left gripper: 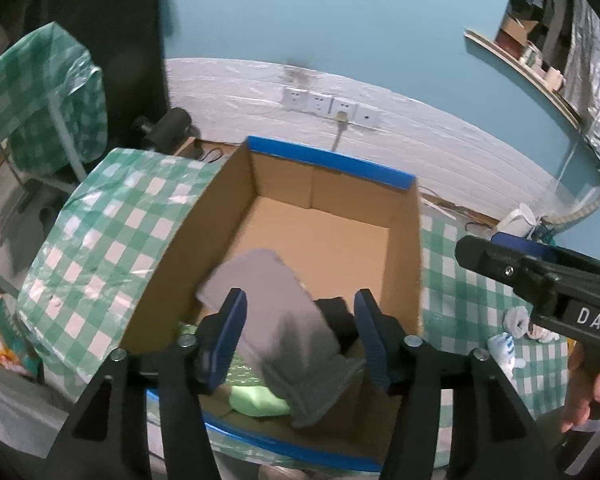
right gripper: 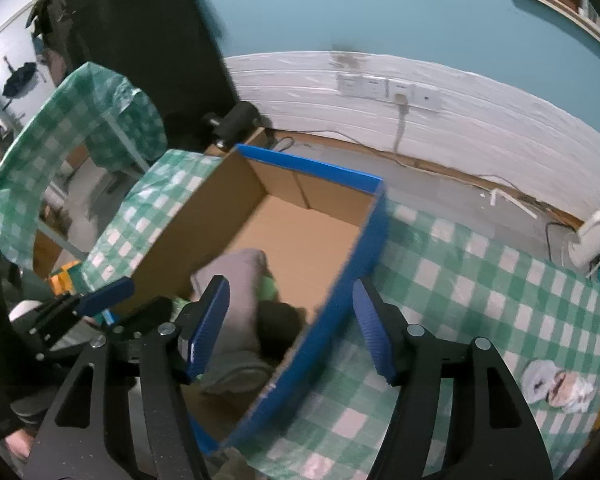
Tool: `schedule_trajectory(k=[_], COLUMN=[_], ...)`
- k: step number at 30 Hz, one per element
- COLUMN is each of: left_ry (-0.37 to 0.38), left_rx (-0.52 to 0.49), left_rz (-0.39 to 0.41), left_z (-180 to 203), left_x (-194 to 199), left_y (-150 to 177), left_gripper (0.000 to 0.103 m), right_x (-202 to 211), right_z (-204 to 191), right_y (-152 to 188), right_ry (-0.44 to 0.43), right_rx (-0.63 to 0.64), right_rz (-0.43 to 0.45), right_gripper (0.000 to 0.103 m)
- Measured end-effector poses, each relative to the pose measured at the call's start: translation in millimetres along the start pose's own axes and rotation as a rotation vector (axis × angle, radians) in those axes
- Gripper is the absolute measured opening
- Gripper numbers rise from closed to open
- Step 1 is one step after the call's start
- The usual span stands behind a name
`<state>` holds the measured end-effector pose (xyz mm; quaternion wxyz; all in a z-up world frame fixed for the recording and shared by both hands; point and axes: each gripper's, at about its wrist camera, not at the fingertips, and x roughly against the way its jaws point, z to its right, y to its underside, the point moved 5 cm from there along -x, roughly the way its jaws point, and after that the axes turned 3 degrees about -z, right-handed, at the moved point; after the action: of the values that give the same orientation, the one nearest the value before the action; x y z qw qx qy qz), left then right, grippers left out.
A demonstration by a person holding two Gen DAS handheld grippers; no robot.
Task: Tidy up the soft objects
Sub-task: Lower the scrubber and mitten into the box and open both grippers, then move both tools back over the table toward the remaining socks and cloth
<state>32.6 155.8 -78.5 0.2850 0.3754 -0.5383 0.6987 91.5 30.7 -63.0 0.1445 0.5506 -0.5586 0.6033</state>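
A cardboard box (left gripper: 404, 240) with blue rims stands on the green checked tablecloth; it also shows in the right wrist view (right gripper: 352, 264). Inside lie a grey cloth (left gripper: 276, 304), a light green soft piece (left gripper: 260, 400) and a dark item (left gripper: 336, 316). My left gripper (left gripper: 300, 336) is open above the box's near end, the grey cloth (right gripper: 240, 304) between and below its fingers, blurred. My right gripper (right gripper: 290, 328) is open, straddling the box's right wall, empty. The right gripper also shows at the right of the left view (left gripper: 540, 276).
Small white and blue socks (left gripper: 508, 336) lie on the cloth right of the box; a crumpled white piece (right gripper: 556, 384) shows in the right view. A white kettle (right gripper: 592, 236) stands at the far right. Wall sockets (left gripper: 332, 106) and a second checked table (left gripper: 40, 92) lie behind.
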Motion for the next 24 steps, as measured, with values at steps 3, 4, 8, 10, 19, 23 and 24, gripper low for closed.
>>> schedule_trajectory(k=[3,4,8,10,19,23,24], left_ry=[0.007,0.008,0.018,0.019,0.038,0.046,0.050], left_rx=[-0.020,-0.025,-0.056,-0.073,-0.160,-0.187,-0.194], left_rz=[-0.002,-0.003,-0.009,-0.013,-0.024,-0.042,-0.050], left_z=[13.6,16.7,35.4,45.4,91.3,109.1,114.6], left_x=[0.0,-0.2,-1.5,-2.5,-4.9,-9.0,-10.5], left_y=[0.4,0.4,0.9,1.1,5.6,9.6,10.9], left_gripper=[0.059,0.059,0.060,0.061,0.064,0.068,0.072], right_x=[6.0,8.7,18.5,23.0,43.0,53.7,56.2], right_z=[13.8,20.4,43.9,55.9,104.9,124.9,129.6], right_y=[6.8,9.5,18.2,22.4,40.1,50.2,53.0], right_ry=[0.015,0.021,0.044,0.056,0.100,0.119,0.125], right_rx=[-0.018,-0.026,-0.059,-0.077,-0.152,-0.182,-0.188], right_rz=[0.001,0.003,0.009,0.013,0.031,0.040,0.041], right_gripper=[0.065,0.066,0.066,0.066,0.067,0.067,0.068])
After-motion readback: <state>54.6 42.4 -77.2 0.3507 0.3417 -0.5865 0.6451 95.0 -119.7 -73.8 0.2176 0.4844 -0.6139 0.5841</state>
